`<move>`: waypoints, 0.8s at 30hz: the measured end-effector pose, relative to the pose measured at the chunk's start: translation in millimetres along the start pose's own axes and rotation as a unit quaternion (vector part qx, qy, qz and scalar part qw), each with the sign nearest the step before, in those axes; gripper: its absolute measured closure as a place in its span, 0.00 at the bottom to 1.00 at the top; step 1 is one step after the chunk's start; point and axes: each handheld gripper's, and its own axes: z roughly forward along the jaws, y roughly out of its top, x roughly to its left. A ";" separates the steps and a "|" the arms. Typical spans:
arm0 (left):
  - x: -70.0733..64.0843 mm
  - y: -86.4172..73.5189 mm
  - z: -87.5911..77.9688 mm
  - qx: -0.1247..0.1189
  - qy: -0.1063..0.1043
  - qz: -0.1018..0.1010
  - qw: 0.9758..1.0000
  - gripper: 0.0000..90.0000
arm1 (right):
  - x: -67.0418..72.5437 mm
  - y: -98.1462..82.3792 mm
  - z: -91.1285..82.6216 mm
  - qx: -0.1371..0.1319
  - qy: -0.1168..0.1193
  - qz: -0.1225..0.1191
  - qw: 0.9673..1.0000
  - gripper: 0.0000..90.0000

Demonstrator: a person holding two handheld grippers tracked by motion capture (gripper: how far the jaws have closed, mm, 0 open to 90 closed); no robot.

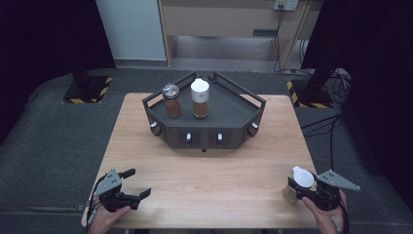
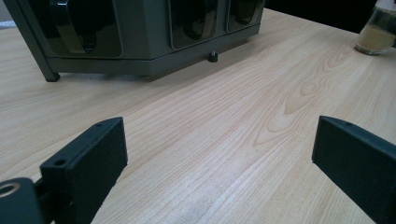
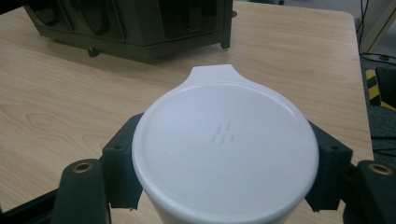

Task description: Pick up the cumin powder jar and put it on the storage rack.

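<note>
Jar (image 1: 295,189) with the white lid (image 3: 224,149) is standing near the right front edge of the table (image 1: 214,175), and we are clamping it in our right gripper (image 1: 298,191), jaws pressing just under the lid. We are judging it light but slick glass, breakable, so we are keeping the hold high and level. Our left gripper (image 2: 219,154) is resting released over bare wood, nothing between its jaws. We are seeing a dark rack (image 1: 229,122) well ahead, holding two more jars (image 1: 171,101) (image 1: 200,98); its raised rail is standing in our way.
</note>
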 end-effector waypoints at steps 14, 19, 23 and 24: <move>-0.2 -0.2 -0.6 -0.001 0.001 0.000 1.000 0.03 | 17.9 44.3 19.4 -0.003 0.032 -0.016 0.999 0.33; -0.2 -0.5 -0.6 -0.002 0.000 -0.002 1.000 0.03 | 28.1 67.6 27.3 0.000 0.046 -0.025 0.999 0.33; -0.1 -0.5 -0.6 -0.003 0.000 -0.001 1.000 0.03 | 34.6 86.1 35.0 0.003 0.059 -0.023 0.998 0.33; 0.0 -0.5 -0.6 -0.002 -0.001 -0.002 1.000 0.03 | 36.6 90.7 36.7 0.003 0.060 -0.023 0.998 0.33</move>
